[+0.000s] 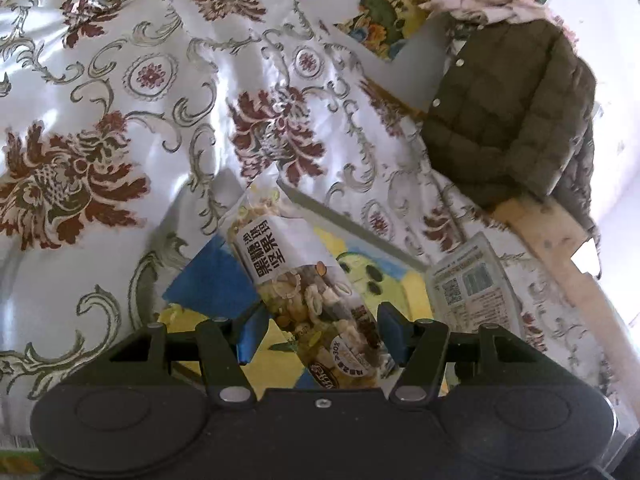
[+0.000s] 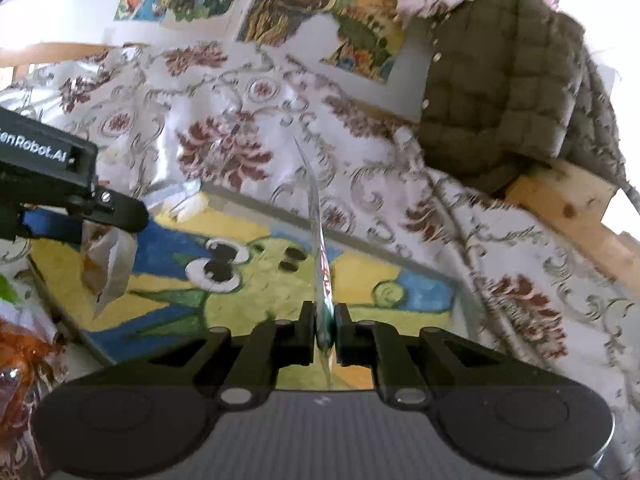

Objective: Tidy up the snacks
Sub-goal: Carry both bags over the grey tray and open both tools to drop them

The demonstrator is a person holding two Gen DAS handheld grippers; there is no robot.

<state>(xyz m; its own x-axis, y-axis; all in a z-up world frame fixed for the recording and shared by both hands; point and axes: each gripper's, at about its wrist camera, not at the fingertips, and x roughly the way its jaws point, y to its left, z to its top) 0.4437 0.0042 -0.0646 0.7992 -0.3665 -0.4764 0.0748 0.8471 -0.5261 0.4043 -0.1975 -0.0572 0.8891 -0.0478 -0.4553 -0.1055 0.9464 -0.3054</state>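
In the left wrist view my left gripper is shut on a clear bag of mixed nuts with a white label, its blue pads pressing both sides. The right wrist view shows that gripper at the left, with the bag hanging from it. My right gripper is shut on a thin flat packet, seen edge-on and standing upright. A flat pale packet with a QR code shows at the right of the left wrist view. Both grippers hover over a cartoon mat.
The yellow, blue and green mat lies on a white floral cloth. A dark green quilted jacket hangs over a wooden rail at the right. Orange-wrapped snacks lie at the lower left. Colourful pictures cover the back wall.
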